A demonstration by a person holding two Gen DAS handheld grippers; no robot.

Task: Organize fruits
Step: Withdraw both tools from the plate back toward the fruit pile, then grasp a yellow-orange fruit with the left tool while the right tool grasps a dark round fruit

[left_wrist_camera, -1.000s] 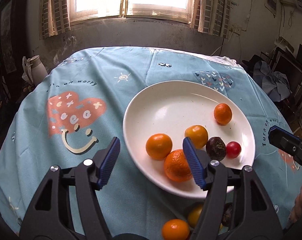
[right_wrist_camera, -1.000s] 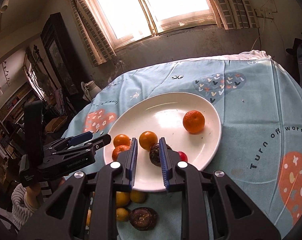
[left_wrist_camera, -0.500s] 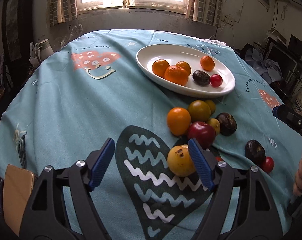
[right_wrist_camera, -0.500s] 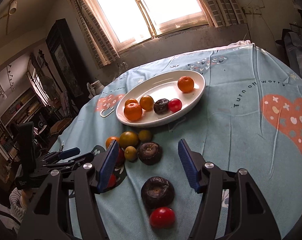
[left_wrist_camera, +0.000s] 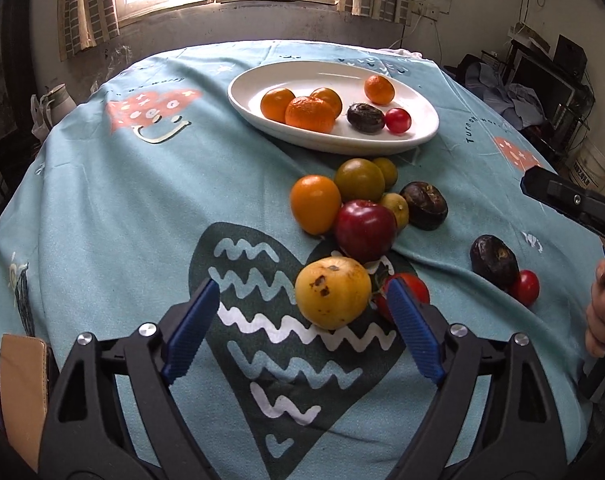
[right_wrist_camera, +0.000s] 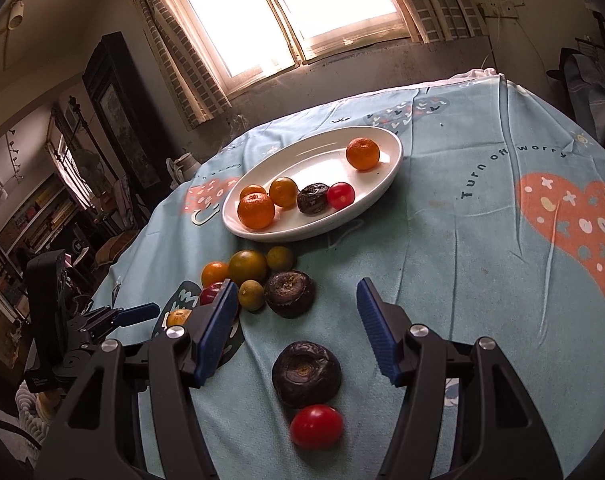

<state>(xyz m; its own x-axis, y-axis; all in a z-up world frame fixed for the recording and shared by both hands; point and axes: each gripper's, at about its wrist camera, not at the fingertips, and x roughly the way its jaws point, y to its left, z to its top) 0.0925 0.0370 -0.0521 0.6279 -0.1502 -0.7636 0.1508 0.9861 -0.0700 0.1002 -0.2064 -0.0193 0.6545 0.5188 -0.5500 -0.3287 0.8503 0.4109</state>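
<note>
Both tools are spread wide and carry nothing. The left gripper [left_wrist_camera: 302, 332] hangs low over the dark heart print on the tablecloth [left_wrist_camera: 122, 208], and the yellow spotted fruit [left_wrist_camera: 333, 292] sits just ahead of it at about 1 o'clock, nearer the right-hand pad than the left. That offset is what the next grab turns on, in my judgement: the jaws need to slide toward 3 o'clock to centre the fruit, and a small red tomato [left_wrist_camera: 412, 286] lies right behind that pad, seemingly touching the yellow fruit, though the pad hides part of it. The fruit is nearly round, so no axis matters much.

The right gripper [right_wrist_camera: 298, 328] straddles a dark wrinkled fruit [right_wrist_camera: 306, 372] lying at 6 o'clock from the pad gap, close to the camera, with a red cherry tomato [right_wrist_camera: 316, 426] touching it on the near side. A second dark wrinkled fruit [right_wrist_camera: 289, 294] sits at 12 o'clock just beyond the pads.

The white oval plate [left_wrist_camera: 422, 136] lies well away at 12 o'clock in the left wrist view, already holding four oranges, a dark fruit and a tomato. The loose cluster around the red apple [left_wrist_camera: 364, 230] sits between the plate and the left tool, so the left hand is the nearer one for it.
</note>
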